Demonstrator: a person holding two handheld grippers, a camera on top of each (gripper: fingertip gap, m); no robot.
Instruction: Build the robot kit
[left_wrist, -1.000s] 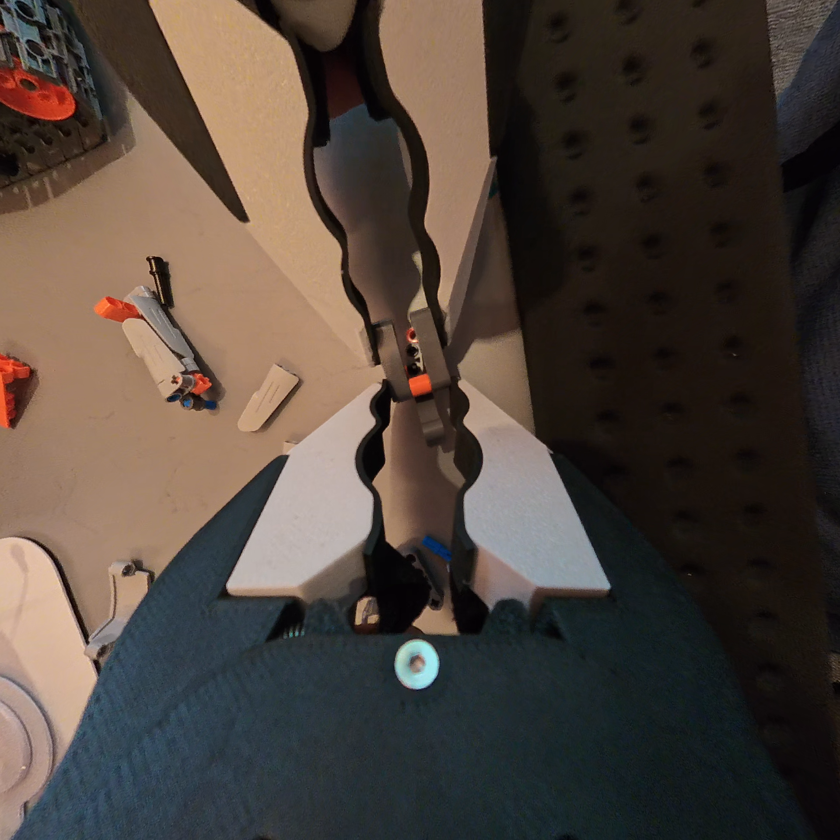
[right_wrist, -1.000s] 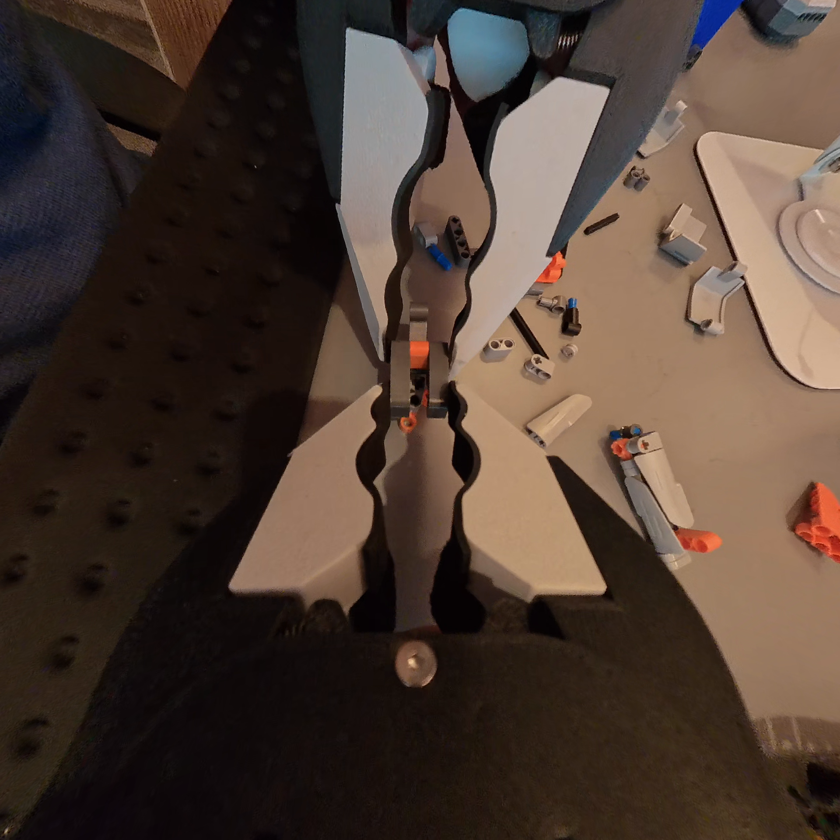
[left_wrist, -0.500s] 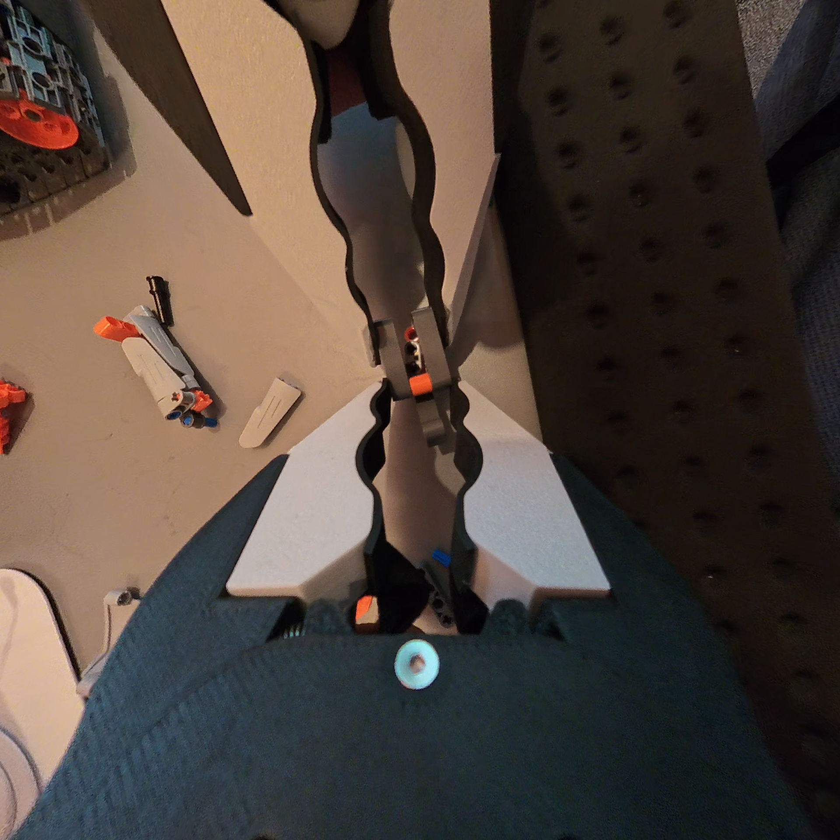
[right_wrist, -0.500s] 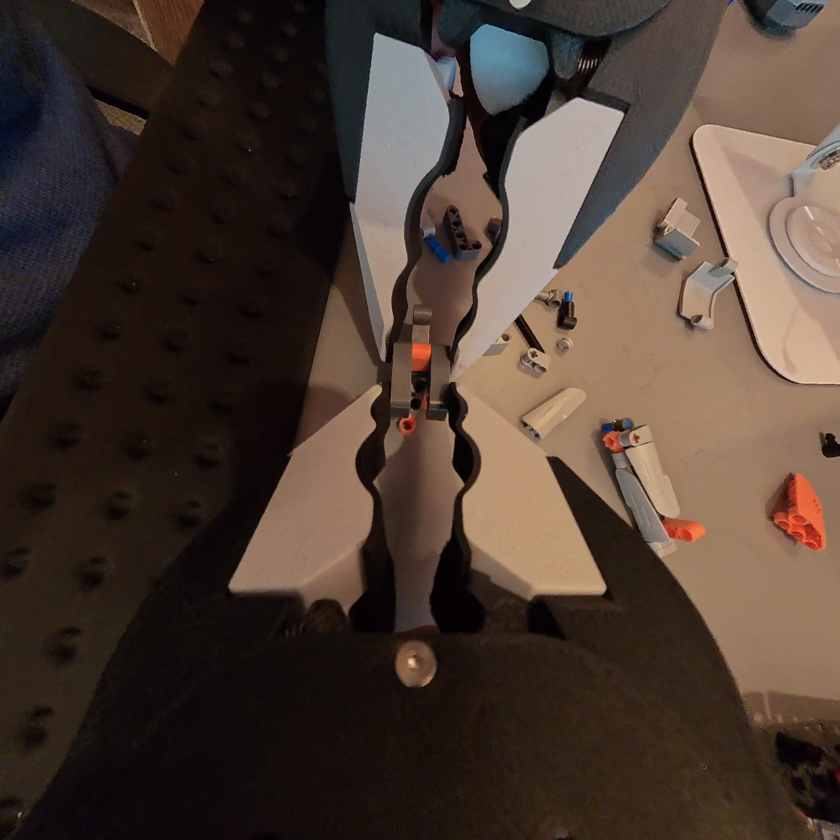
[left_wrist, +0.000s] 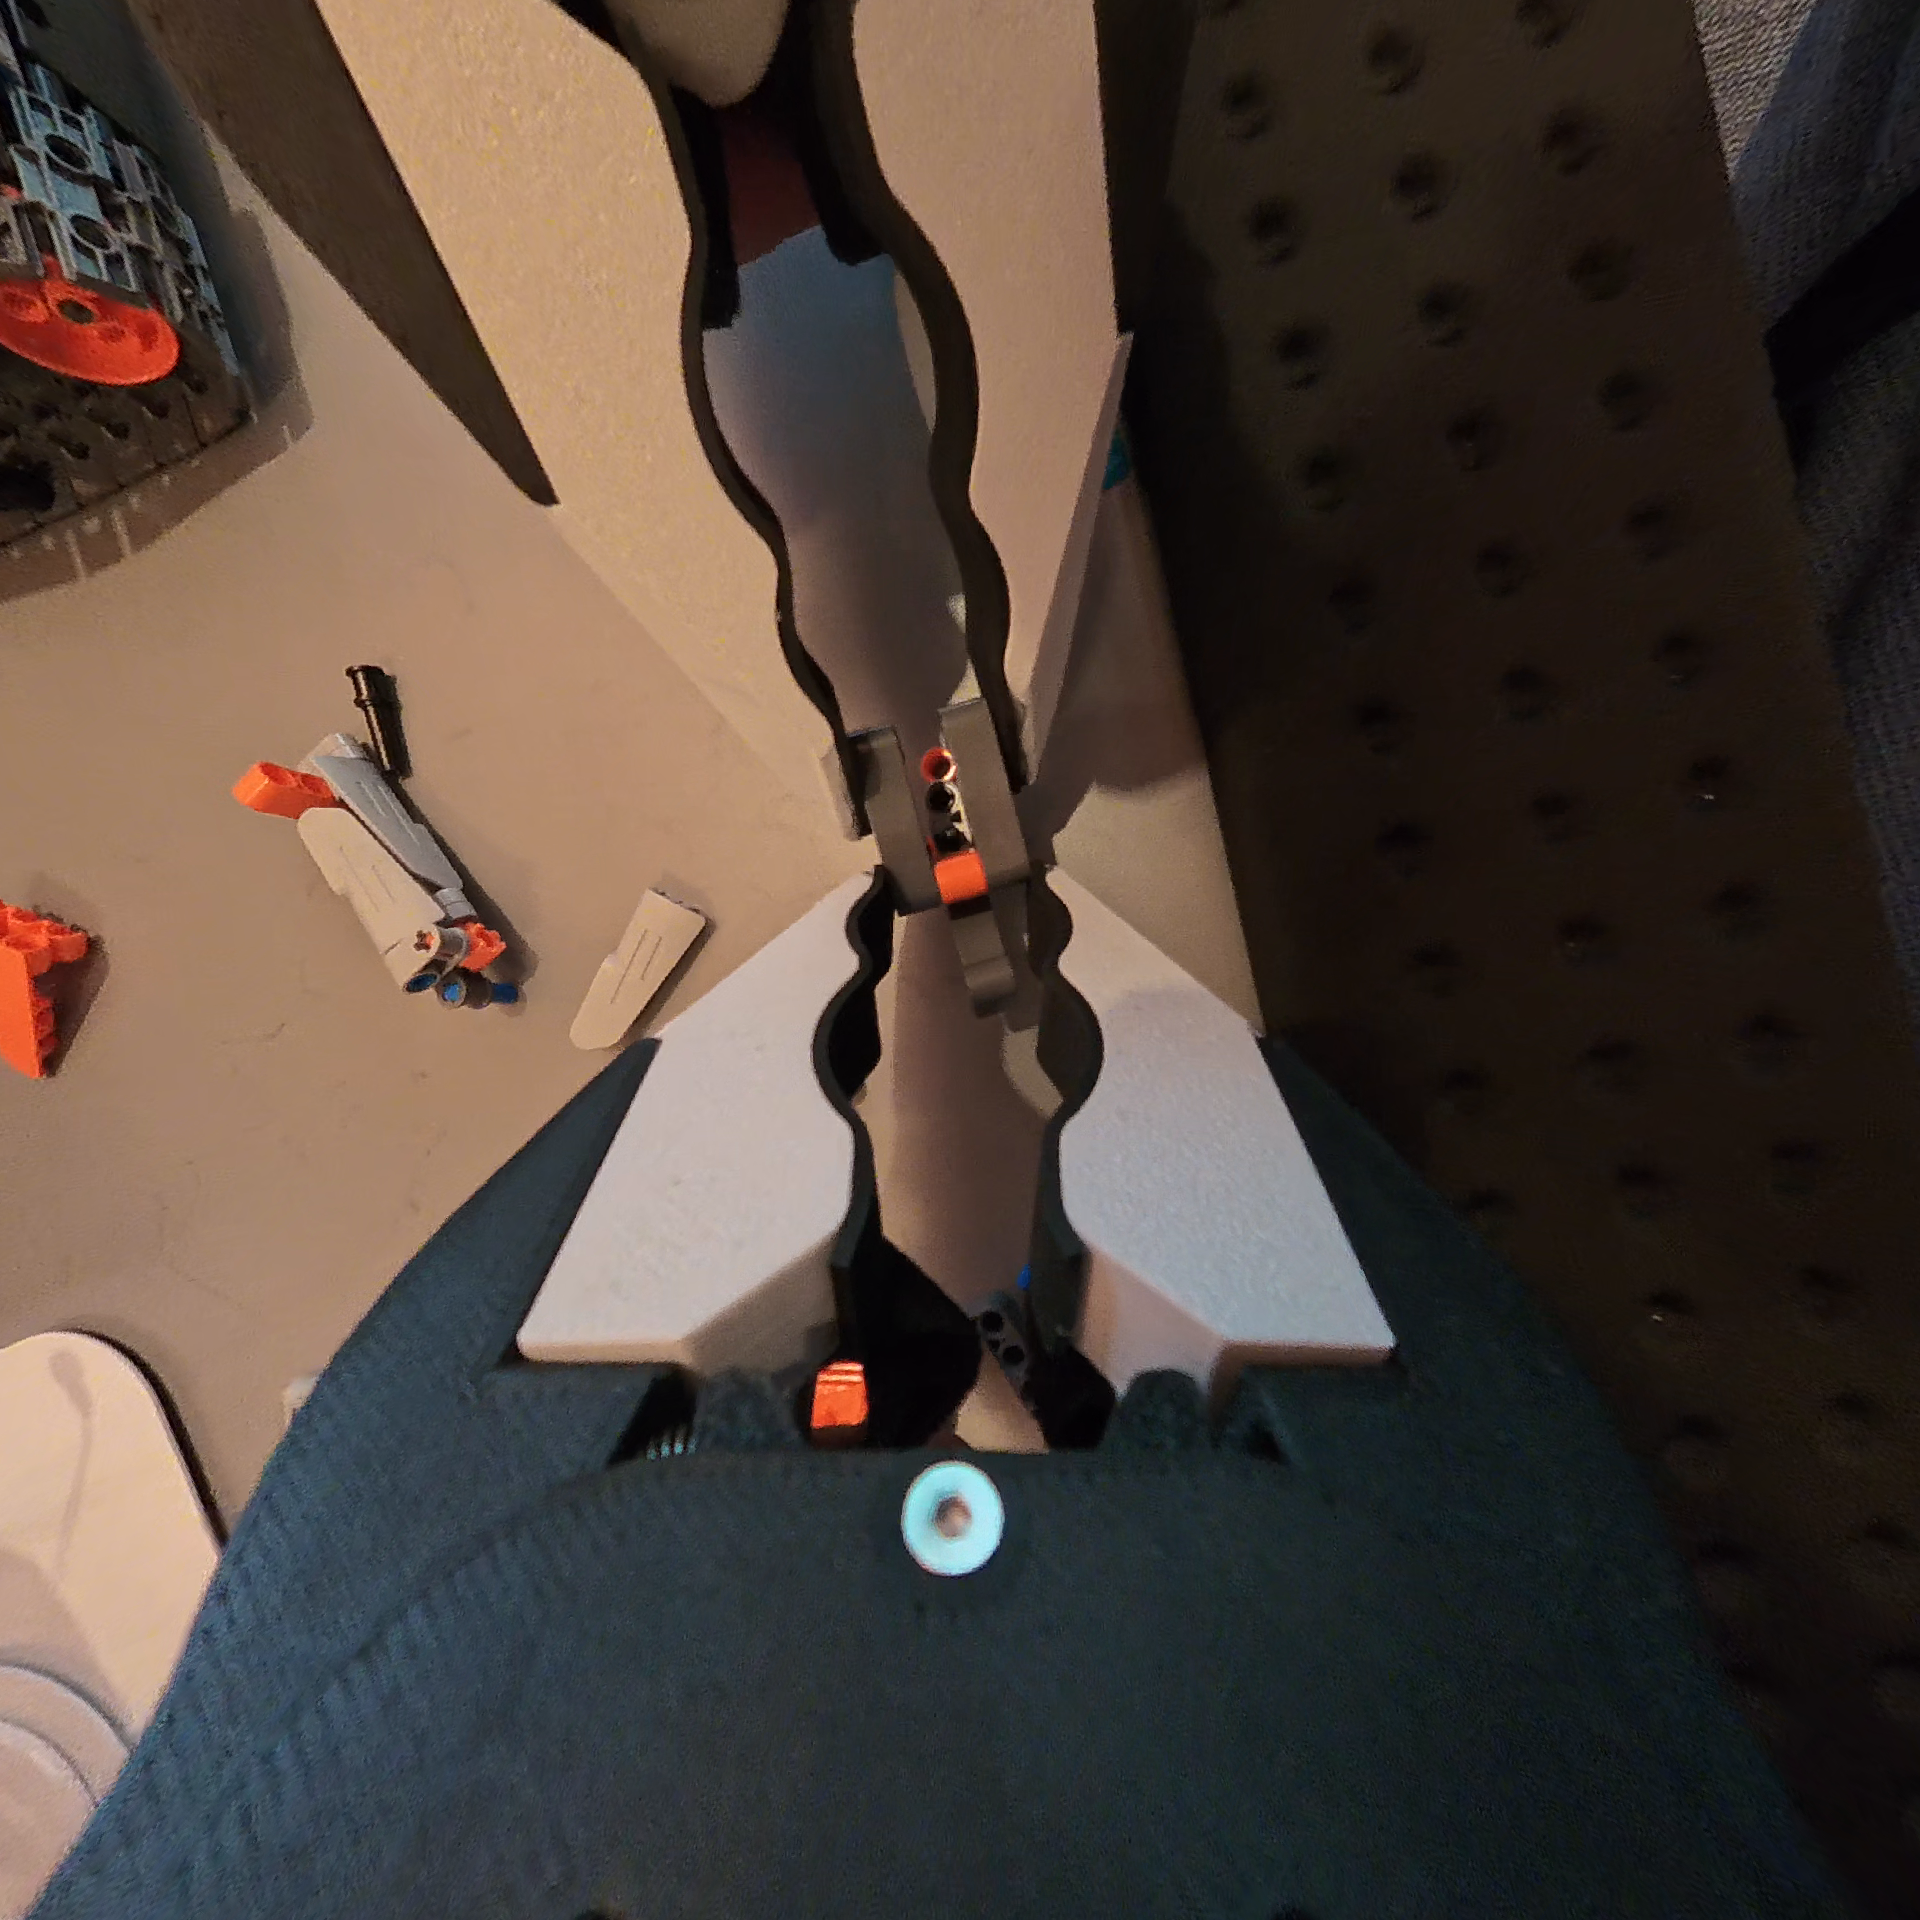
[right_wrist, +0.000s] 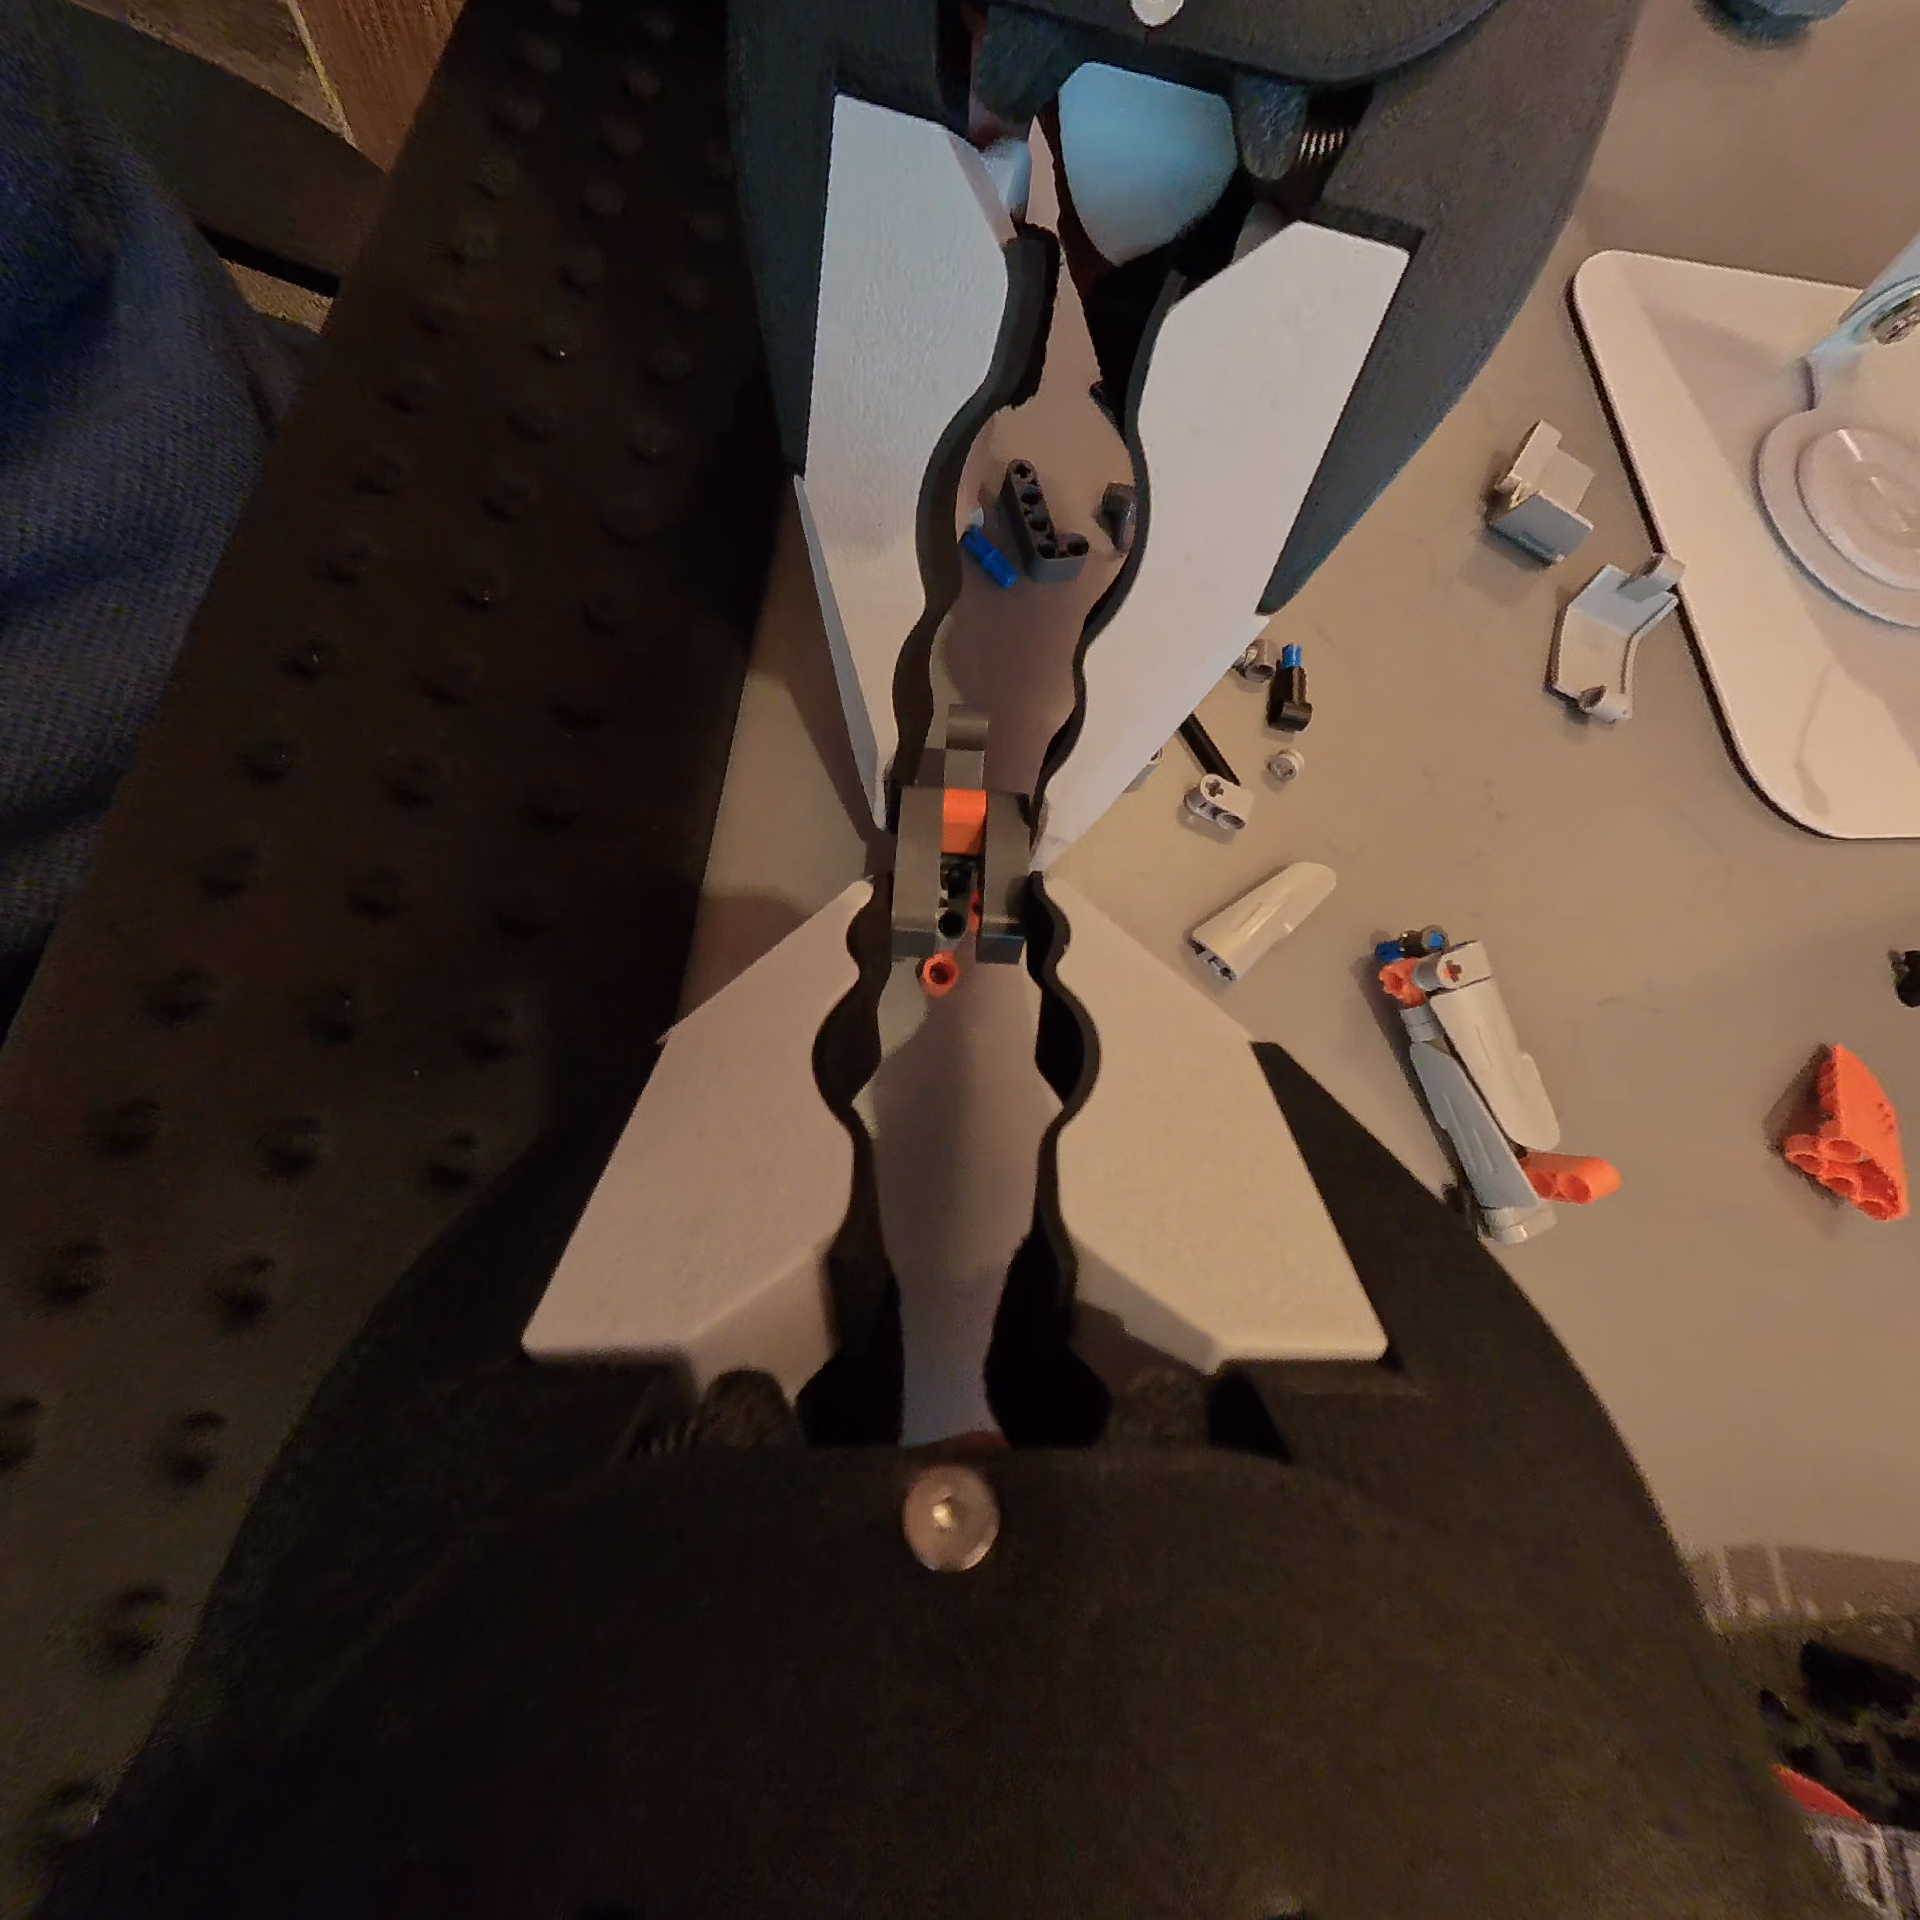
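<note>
Both grippers meet tip to tip above the bench (right_wrist: 1299, 1039), each closed on one end of a small grey-and-orange brick assembly (left_wrist: 951, 831): left gripper (left_wrist: 956, 904), right gripper (right_wrist: 951, 894). It looks light, rigid, prone to popping apart; gripping the grey side beams seems safest

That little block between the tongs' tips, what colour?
Grey block with an orange piece; clearest in the right wrist view.

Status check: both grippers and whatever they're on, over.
Left gripper and right gripper tip to tip, both shut on one small grey and orange brick assembly, held above the table. Loose brick parts scattered below, none touching.
</note>
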